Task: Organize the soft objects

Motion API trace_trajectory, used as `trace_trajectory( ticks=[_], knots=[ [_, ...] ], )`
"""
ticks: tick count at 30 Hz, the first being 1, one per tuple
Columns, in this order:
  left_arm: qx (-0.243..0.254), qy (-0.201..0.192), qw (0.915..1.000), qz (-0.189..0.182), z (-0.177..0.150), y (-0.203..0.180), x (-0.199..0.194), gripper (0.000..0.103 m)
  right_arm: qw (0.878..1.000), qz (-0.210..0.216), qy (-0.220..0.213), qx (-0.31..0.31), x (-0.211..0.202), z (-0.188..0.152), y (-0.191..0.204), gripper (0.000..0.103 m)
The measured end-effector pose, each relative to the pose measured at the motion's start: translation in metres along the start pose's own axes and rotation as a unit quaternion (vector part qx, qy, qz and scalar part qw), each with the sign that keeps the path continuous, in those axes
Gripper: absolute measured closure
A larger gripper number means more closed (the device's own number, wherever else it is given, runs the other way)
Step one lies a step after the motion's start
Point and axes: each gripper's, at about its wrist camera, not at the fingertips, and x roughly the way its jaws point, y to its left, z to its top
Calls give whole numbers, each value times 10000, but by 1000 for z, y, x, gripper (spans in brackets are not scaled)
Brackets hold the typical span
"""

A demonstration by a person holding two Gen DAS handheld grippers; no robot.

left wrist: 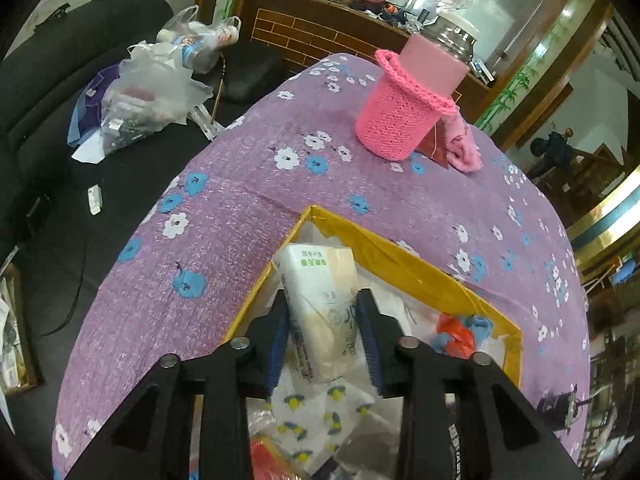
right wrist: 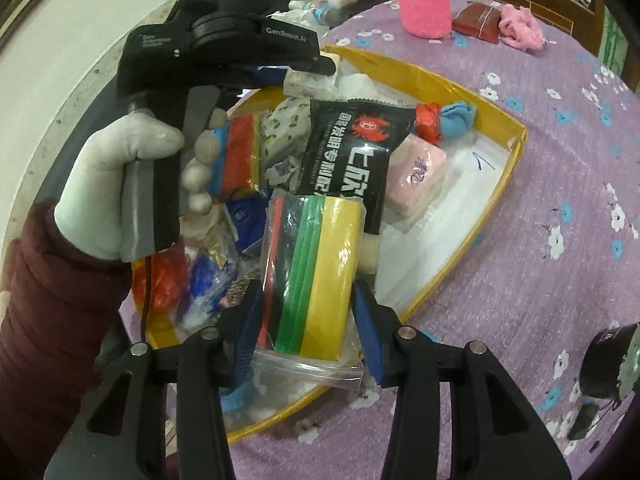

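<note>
Sitting on a purple flowered tablecloth (right wrist: 560, 184) is one yellow box (right wrist: 516, 148), and it is holding most of the soft things. Counting in the right wrist view: one black packet (right wrist: 352, 148) with white lettering near the box's middle, one pink wrapped pack (right wrist: 416, 176) at about three o'clock from it, one red and blue cloth bundle (right wrist: 444, 120) at one o'clock, one lemon-print tissue pack (right wrist: 284, 128) at nine o'clock, and one red, yellow and blue pack (right wrist: 238, 152) farther that way. The heap at the box's seven o'clock corner is too jumbled to count, perhaps several plastic-wrapped pieces.

The right gripper (right wrist: 306, 332) is pinching one clear bag of coloured cloths (right wrist: 316, 276), yellow, green, black and red, over the box's six o'clock edge; its blue pads are pressing both sides. The left gripper (left wrist: 322, 340) is standing partly apart around one white tissue pack (left wrist: 320, 304) lying inside the box, and I cannot tell whether the pads are touching it. A gloved hand (right wrist: 120, 184) is gripping that gripper's handle.

Outside the box, at twelve o'clock, one pink knitted holder (left wrist: 400, 112) is standing upright, with one dark red packet (right wrist: 478, 20) and one pink cloth (right wrist: 520, 26) beside it.
</note>
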Motion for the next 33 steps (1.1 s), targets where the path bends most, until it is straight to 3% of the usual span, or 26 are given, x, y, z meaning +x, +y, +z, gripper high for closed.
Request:
trace_trajectory(
  ticks=[4,7,13,18,20,24,28,33],
  knots=[
    [-94,-13,9999,-139,1,3,4,41,9995,-266,-147,-92,-2,-4,2,45],
    [-170,-106,9996,-201,-1,5,-3,33,9992,-265,-227,-168,-11,-12,7,45],
    [42,-609,9979,-227,-17,-4,-51,26,9979,-355,-487,-233,-36,-29,22,45],
    [211,-1133,9933,-99,-45,-7,-105,23,9904,-310,-1344,41,-59,-11,17,45],
    [255,-1451,9890,112,-63,-5,-130,21,9901,-24,-1382,227,-50,3,12,44],
    [132,-2136,9763,330,-108,0,-181,9,9880,1097,-658,870,-12,6,-7,44],
    [195,-2632,9628,578,-158,-5,-217,0,9903,968,-412,905,-4,-19,-6,44],
    [509,-3122,9416,1152,-214,-26,-234,0,9880,641,-1066,921,-41,-41,-4,44]
  ],
)
